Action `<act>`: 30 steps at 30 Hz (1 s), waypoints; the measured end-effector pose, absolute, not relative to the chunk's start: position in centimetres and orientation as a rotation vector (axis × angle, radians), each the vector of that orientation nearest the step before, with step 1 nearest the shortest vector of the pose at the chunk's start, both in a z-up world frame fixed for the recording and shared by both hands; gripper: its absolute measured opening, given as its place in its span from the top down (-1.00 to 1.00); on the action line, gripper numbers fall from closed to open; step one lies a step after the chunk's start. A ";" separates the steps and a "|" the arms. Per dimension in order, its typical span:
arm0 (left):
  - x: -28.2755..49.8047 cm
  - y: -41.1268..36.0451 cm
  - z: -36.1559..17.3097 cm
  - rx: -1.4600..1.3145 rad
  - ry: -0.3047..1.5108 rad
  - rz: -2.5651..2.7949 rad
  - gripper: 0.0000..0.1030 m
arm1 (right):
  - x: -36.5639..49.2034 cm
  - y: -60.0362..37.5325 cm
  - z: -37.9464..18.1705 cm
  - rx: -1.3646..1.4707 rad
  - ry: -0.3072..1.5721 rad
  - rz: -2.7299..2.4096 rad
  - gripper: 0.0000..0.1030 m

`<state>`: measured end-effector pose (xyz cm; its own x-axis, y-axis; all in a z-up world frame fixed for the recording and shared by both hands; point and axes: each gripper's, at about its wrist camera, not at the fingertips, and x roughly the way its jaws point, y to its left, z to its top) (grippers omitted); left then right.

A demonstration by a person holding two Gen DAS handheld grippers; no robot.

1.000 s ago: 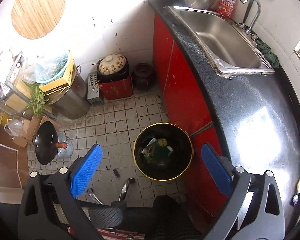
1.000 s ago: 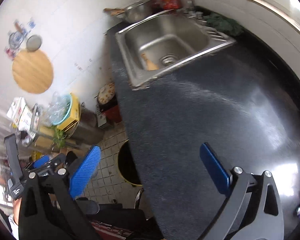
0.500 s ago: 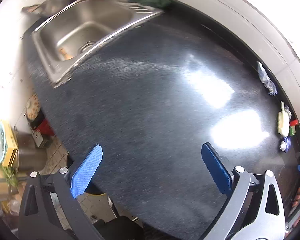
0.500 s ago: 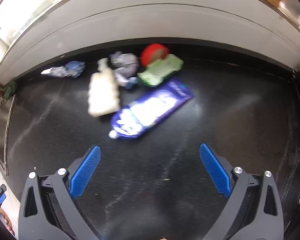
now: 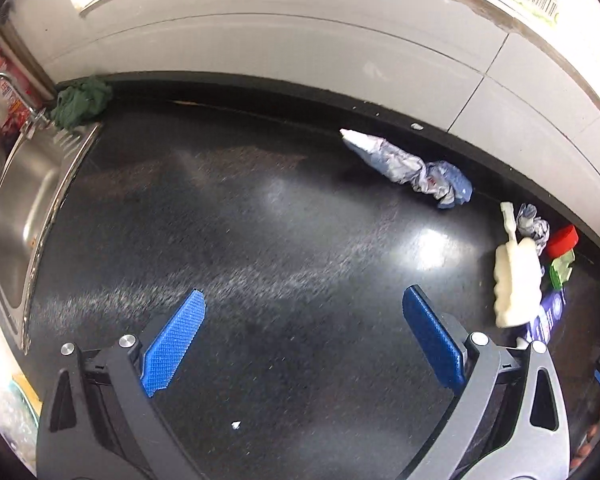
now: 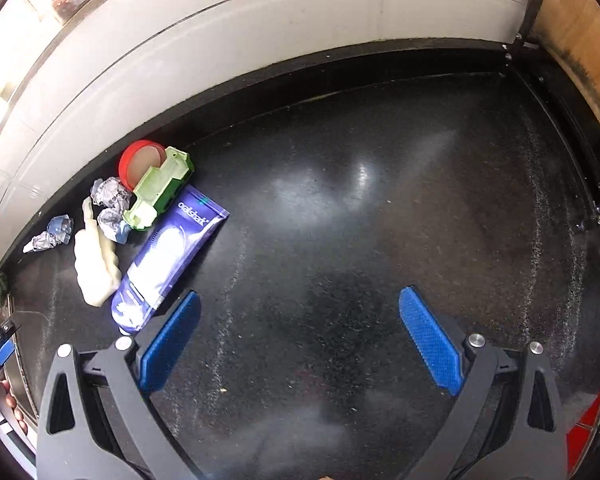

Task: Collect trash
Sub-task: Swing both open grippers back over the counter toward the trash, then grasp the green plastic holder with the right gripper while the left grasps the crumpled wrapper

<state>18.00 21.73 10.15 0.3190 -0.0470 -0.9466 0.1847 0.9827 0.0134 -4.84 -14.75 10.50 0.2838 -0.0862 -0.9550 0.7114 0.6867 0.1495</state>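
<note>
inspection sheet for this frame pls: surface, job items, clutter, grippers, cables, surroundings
Surface: black speckled countertop, glare patches, small crumbs.
Job's things: purple pouch lying flat; green plastic piece leaning on a red lid; cream foam piece beside the pouch; crumpled wrappers by the wall; a longer crumpled wrapper lying apart, nearer the sink.
Clutter: green cloth at the sink corner.
Grippers: left gripper open, empty, above bare counter; right gripper open, empty, left finger near the pouch's end.
Cables: nothing seen.
Surroundings: steel sink and tap at left; white tiled wall; wooden board at far right.
</note>
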 end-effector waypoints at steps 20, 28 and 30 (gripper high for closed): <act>27.6 16.4 3.2 -0.038 1.274 -0.131 -0.58 | 9.0 -13.1 6.5 0.425 1.176 -0.546 -0.12; 25.4 15.5 4.6 -0.064 1.304 -0.276 1.00 | 7.8 -12.9 8.6 0.464 1.134 -0.462 0.92; 24.3 16.8 5.9 -0.089 1.282 -0.275 1.00 | 6.8 -13.0 10.4 0.451 1.097 -0.476 0.92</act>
